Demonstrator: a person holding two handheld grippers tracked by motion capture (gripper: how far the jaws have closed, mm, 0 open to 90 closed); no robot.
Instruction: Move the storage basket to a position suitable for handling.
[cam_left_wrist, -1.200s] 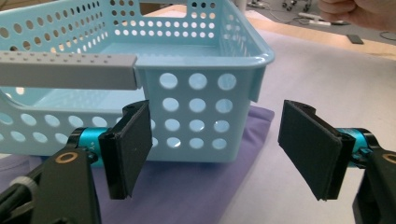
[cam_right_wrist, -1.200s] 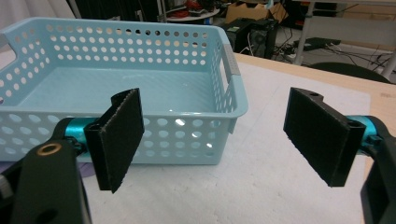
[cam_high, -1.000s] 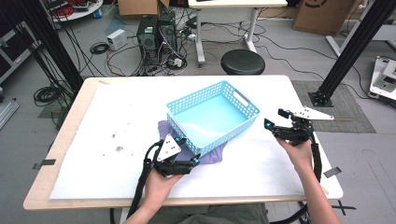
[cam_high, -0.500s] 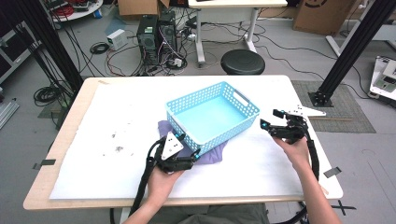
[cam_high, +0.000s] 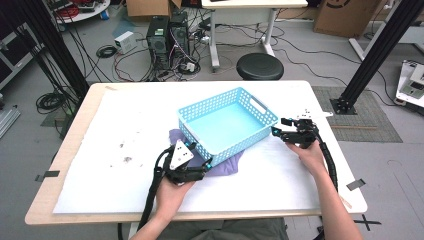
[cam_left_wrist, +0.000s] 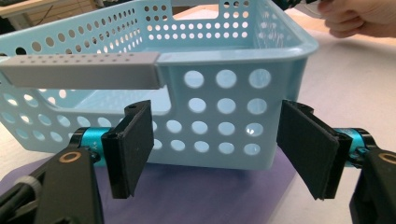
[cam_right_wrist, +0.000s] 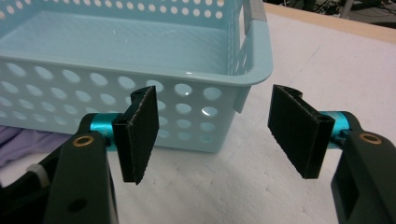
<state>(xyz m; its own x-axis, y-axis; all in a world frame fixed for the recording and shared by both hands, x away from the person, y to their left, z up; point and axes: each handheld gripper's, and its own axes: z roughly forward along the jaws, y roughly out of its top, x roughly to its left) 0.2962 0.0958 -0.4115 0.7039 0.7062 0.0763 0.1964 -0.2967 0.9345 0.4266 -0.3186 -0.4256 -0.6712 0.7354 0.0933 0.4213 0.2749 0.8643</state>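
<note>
Sitting btwn both – basket (cam_high: 227, 125) corner just ahead of right hand-held gripper (cam_high: 276, 131)

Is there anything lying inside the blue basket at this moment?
No, in the high view the blue basket shows only its bare light-blue floor, and the purple cloth lies under it on the table, not inside.

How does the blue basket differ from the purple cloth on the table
The blue basket is rigid plastic, pierced with round holes, and stands with upright walls; the purple cloth is soft, unpierced and lies flat. The basket sits on top, while the cloth is spread beneath it, only its edges poking out at the near side. The basket is pale blue, the cloth lilac. Both rest on the white-covered table, between the two tongs.
</note>
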